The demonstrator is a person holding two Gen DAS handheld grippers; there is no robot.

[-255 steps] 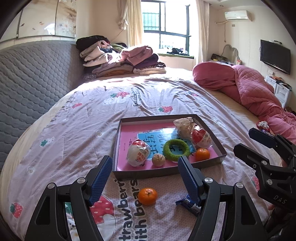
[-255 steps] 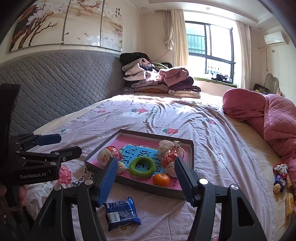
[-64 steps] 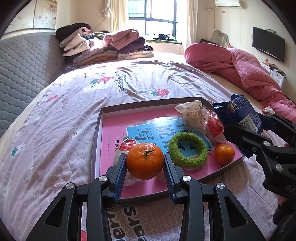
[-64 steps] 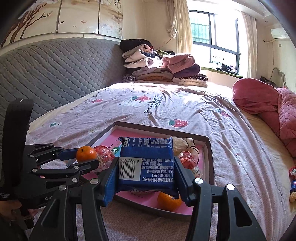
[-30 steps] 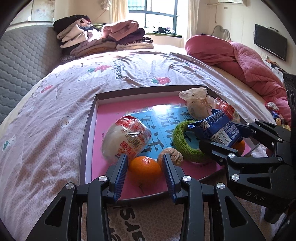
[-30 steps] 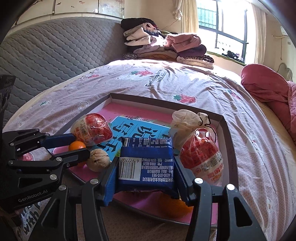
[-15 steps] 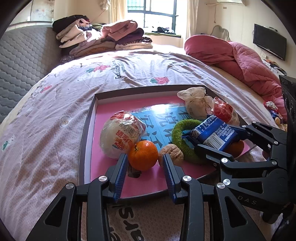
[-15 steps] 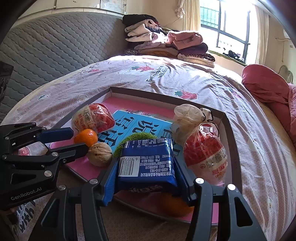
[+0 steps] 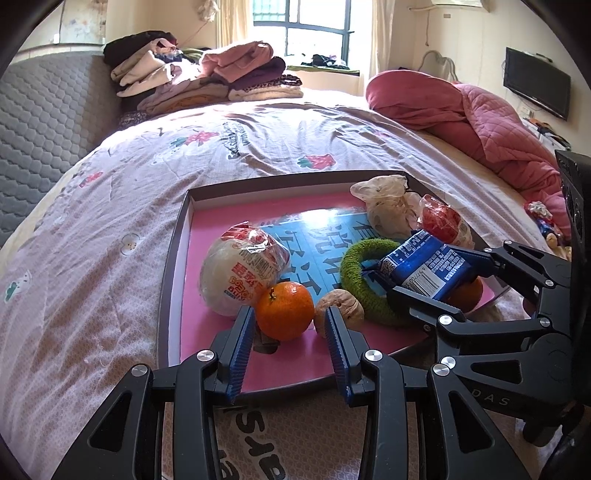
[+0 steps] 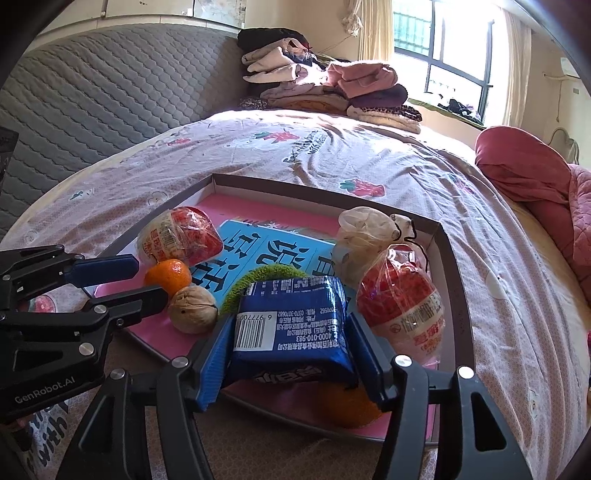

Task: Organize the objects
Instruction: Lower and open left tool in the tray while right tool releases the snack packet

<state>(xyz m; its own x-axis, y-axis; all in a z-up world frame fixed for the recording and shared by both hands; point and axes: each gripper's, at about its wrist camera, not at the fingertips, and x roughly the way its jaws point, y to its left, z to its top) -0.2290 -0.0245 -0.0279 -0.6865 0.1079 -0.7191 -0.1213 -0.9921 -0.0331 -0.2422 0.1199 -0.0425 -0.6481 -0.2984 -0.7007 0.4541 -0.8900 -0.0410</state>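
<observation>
Bright window [image 9: 312, 31] daylight, fisheye-warped edges

A wide bed [image 9: 295, 147] fills most of the room, covered by a pale lilac sheet printed with strawberries, little bears and dark lettering. Along its left side runs a grey quilted headboard [image 10: 110, 92] with a honeycomb stitch, and painted panels [image 10: 166, 7] hang on the wall above it. A pile of folded clothes [image 9: 199, 77] in pink, cream, black and plum sits at the far end of the bed. A rumpled pink quilt [image 9: 480, 122] lies on the right. Bright daylight comes through a dark-framed window [image 9: 306, 26] with cream curtains [image 10: 373, 29]. The walls are cream; a flat television [image 9: 537, 86] hangs on the right-hand wall.
</observation>
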